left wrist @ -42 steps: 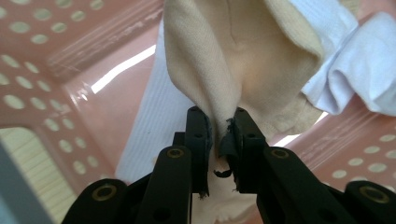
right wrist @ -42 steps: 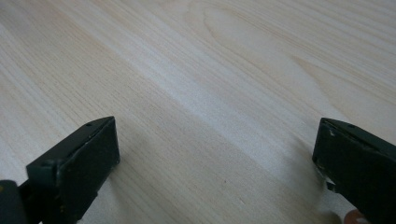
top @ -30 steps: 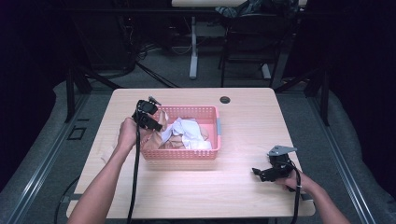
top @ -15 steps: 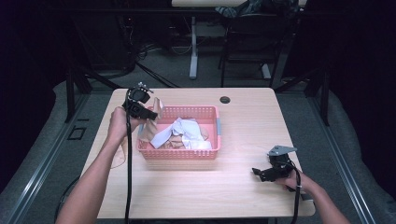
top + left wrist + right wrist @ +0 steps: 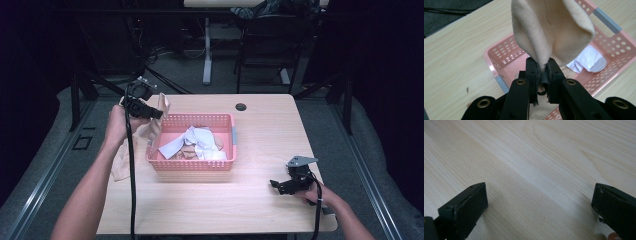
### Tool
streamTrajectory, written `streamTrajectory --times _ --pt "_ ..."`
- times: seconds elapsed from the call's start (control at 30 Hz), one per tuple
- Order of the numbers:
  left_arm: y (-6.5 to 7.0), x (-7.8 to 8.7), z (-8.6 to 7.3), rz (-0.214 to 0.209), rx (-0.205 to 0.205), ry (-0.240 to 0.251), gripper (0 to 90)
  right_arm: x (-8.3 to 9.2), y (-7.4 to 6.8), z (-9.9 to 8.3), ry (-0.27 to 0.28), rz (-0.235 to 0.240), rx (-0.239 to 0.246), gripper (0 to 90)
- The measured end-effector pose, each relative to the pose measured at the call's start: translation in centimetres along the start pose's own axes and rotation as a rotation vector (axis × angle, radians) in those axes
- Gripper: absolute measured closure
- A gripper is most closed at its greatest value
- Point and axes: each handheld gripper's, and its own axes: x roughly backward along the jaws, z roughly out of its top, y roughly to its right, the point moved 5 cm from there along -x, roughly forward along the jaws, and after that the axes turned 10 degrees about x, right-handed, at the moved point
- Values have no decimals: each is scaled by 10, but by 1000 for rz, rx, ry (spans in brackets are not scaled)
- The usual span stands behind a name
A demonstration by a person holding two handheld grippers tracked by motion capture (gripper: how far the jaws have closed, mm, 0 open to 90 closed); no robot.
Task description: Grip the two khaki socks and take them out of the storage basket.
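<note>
My left gripper [image 5: 156,113] [image 5: 541,65] is shut on a beige cloth [image 5: 150,127] [image 5: 549,27], held up in the air over the left end of a pink basket [image 5: 192,164] [image 5: 506,53]. The cloth hangs down past the basket's left wall toward the table. White and beige cloths [image 5: 197,142] lie inside the basket, a white one [image 5: 590,61] showing below the held piece. Low over the bare wood at the front right, my right gripper [image 5: 276,186] [image 5: 539,202] stands open with nothing between its jaws.
The wooden table [image 5: 270,130] has a round black cable hole [image 5: 241,107] near its far edge. Bare wood lies between the basket and the right gripper. Dark floor, chair legs and cables lie beyond the table.
The left gripper has risen and moved left and farther back, pulling the beige cloth up out of the basket's left end. The right gripper has stayed in place.
</note>
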Motion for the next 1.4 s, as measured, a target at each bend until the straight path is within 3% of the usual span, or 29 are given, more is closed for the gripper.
streamTrajectory --times 0.4,0.83,1.03,1.4 --pt "-19 30 -3 35 21 42 823 0 0 0 0 0 0 0" --pt "-50 56 -20 85 79 75 822 0 0 0 0 0 0 0" --pt "-73 56 -35 107 126 50 823 0 0 0 0 0 0 0" --pt "-95 39 -55 120 187 7 823 0 0 0 -5 -2 7 0"
